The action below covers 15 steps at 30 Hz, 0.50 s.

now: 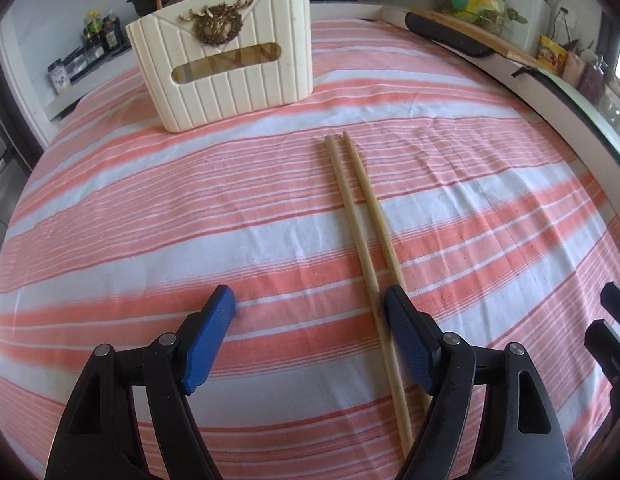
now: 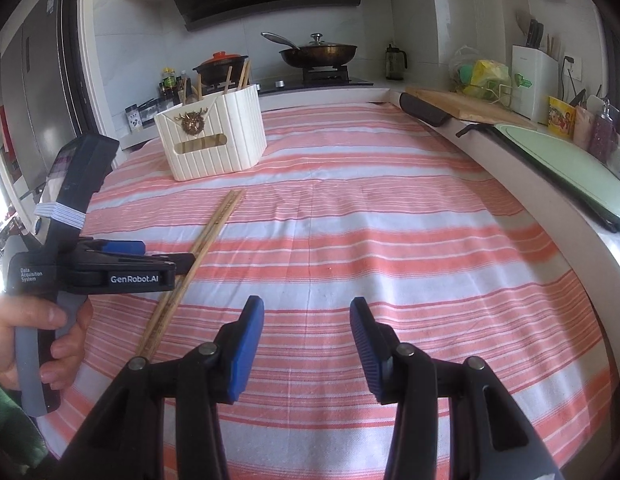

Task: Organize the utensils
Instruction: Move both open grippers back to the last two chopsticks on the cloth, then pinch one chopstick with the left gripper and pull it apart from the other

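A pair of wooden chopsticks (image 1: 361, 216) lies side by side on a surface covered by a pink and white striped cloth (image 1: 190, 208). Their long axis runs from the near edge away toward a cream utensil holder (image 1: 226, 64), which already has chopsticks standing in it. The left gripper (image 1: 310, 320) is the nearer one: its jaws are spread, pinching nothing, with one chopstick just inside the right-hand pad and the other passing under it. The right gripper (image 2: 308, 328) hovers well to the side, jaws spread and empty. A hand (image 2: 38, 332) holds the left tool.
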{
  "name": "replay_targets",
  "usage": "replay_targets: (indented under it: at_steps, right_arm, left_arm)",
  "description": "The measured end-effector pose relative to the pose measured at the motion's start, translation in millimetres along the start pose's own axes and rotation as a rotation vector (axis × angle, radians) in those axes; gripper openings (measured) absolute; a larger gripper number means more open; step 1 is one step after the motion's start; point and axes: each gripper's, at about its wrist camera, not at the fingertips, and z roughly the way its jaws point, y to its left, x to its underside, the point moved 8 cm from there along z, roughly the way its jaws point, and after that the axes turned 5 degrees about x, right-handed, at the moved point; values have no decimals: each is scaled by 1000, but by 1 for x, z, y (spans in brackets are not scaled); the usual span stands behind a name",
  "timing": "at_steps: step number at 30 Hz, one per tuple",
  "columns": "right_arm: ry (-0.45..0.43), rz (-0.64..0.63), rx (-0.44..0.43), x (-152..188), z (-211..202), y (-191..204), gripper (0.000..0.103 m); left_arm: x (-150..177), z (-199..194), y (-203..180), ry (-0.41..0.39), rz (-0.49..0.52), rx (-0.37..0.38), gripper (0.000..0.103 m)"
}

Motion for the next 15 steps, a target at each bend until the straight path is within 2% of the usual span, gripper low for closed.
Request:
replay_targets:
  at_steps: [1, 2, 3, 4, 6, 9, 12, 15]
  right_arm:
    - [3, -2, 1, 0, 0, 1, 46]
    - [5, -3, 3, 0, 1, 2, 46]
    - [9, -5, 3, 0, 1, 3, 46]
    - [16, -8, 1, 0, 1, 6, 46]
    - [34, -17, -7, 1, 2, 12, 46]
    - [80, -26, -33, 2, 5, 25, 46]
    - [140, -8, -121, 0, 11, 46, 46]
    - [176, -35, -159, -4, 23, 72, 46]
  left_arm:
    - [-1, -1, -4, -3, 20, 11, 62]
    - [-2, -2, -8, -1, 34, 32, 43]
    - [-3, -2, -11, 2, 44, 47, 18]
    - [-3, -3, -12, 4, 52, 46, 7]
    - [-1, -5, -7, -6, 41, 30, 5]
    - [7, -13, 16, -16, -35, 21, 5]
    - [14, -30, 46, -40, -99, -21, 5]
    - [24, -44, 78, -55, -161, -67, 5]
